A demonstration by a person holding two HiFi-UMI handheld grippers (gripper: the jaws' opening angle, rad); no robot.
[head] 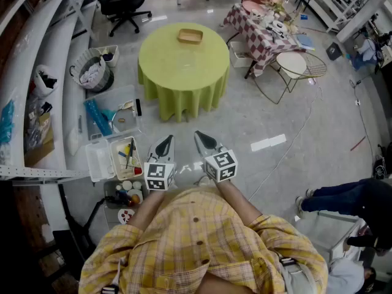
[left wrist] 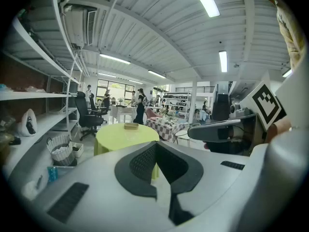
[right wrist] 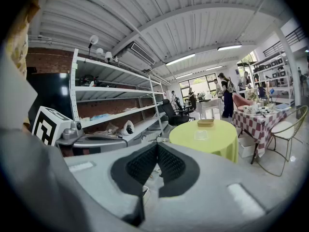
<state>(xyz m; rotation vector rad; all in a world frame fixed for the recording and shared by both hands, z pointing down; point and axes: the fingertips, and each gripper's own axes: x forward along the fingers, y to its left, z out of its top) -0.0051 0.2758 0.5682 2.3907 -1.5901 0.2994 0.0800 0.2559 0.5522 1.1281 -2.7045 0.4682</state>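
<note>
Pads meet on both tools, with nothing between them. The left gripper [head: 166,141] and the right gripper [head: 202,136] sit side by side at lower centre of the head view, close in front of the person's yellow plaid shirt [head: 202,237]. Each gripper view confirms it. The left gripper [left wrist: 155,146] has its dark ribbed pads touching along one seam, and the right gripper [right wrist: 157,149] looks the same.

Both point up the frame at a round table [head: 165,72], well apart from them at upper centre. It is covered by a yellow-green cloth that hangs in folds nearly to the floor. A shallow wooden tray [head: 190,36] rests near its far edge. The table [left wrist: 126,135] and tray [left wrist: 131,125] show just above the closed tips in the left gripper view. In the right gripper view the table [right wrist: 217,144] and tray [right wrist: 205,123] sit to the right of centre.

Nearest the left gripper — just to its left, on the floor — lies an open clear storage box [head: 114,158] holding small items. A checked-cloth table [head: 257,32] stands at upper right.
</note>
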